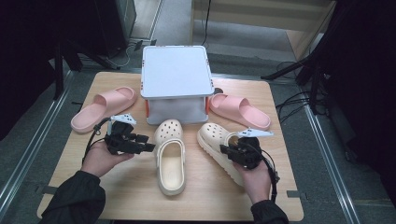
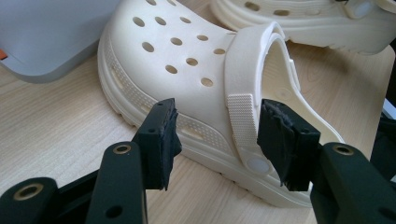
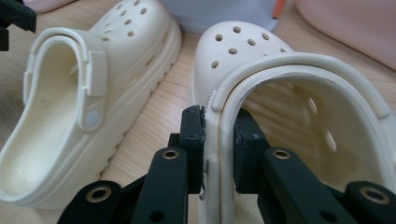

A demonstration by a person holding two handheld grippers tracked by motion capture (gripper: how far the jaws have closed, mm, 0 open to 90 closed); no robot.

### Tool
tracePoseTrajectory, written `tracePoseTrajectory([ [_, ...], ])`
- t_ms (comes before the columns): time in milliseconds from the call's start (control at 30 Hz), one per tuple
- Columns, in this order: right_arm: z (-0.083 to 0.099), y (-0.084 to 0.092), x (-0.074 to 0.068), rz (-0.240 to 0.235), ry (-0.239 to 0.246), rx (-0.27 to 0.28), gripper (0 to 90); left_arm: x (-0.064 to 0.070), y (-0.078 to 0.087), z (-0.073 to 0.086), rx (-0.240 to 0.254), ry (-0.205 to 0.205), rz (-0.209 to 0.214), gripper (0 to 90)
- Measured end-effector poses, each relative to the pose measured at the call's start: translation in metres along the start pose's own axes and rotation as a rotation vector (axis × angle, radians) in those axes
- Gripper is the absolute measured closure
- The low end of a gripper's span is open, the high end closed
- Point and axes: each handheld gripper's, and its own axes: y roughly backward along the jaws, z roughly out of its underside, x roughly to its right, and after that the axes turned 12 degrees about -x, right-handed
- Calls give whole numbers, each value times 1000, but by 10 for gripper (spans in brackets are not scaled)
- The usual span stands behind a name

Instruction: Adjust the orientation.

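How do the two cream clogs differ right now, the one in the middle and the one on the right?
The middle clog lies straight, toe toward the white box; the right clog sits angled. The right claw is pinched shut on the right clog's rim and strap, while the left claw stands open beside the middle clog, pads off it. Both are cream, with holes over the toe and a heel strap.
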Motion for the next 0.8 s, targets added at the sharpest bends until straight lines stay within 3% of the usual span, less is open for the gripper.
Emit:
tracePoseTrajectory([
  [167,-13,-11,-8,-16,29,2,782,2,2,6,6,10,1,466],
  [467,-33,-32,-16,17,75,-11,782,4,7,17,8,29,-10,465],
  [800,-34,-44,-28,18,89,-19,772,8,8,28,10,40,-23,462],
])
